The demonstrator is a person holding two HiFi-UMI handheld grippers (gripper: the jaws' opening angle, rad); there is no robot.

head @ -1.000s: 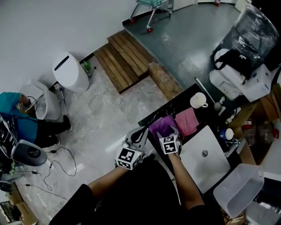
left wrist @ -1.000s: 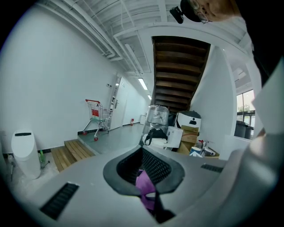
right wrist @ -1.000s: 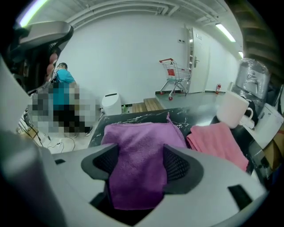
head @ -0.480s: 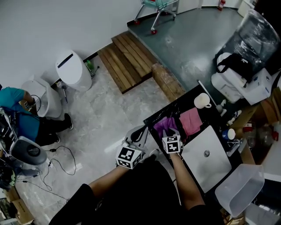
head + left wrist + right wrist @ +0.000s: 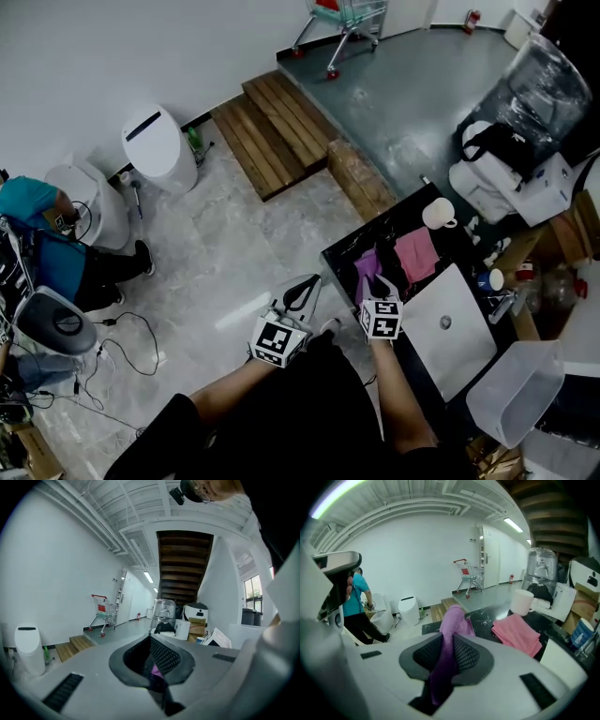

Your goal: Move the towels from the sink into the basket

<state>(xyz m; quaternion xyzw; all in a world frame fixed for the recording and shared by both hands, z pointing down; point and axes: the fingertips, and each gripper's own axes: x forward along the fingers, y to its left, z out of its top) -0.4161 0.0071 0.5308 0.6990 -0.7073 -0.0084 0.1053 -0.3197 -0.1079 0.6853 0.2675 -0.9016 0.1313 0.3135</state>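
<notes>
On counter (image 5: 377, 232), two towels: pink towel (image 5: 415, 254) flat; purple towel (image 5: 366, 270) pinched by just-closing right hand-held gripper (image 5: 378, 282); left hand-held gripper (image 5: 312, 281) clenched.

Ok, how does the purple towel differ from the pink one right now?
The purple towel is bunched into a peak, pinched in the right tool, whose jaws have just been closing on it; the pink towel lies folded flat on the black counter, untouched. Both are cloth towels, side by side.

Folded towel (image 5: 518, 634) on counter (image 5: 487, 616); mug (image 5: 522, 601) behind it, perhaps touching.
</notes>
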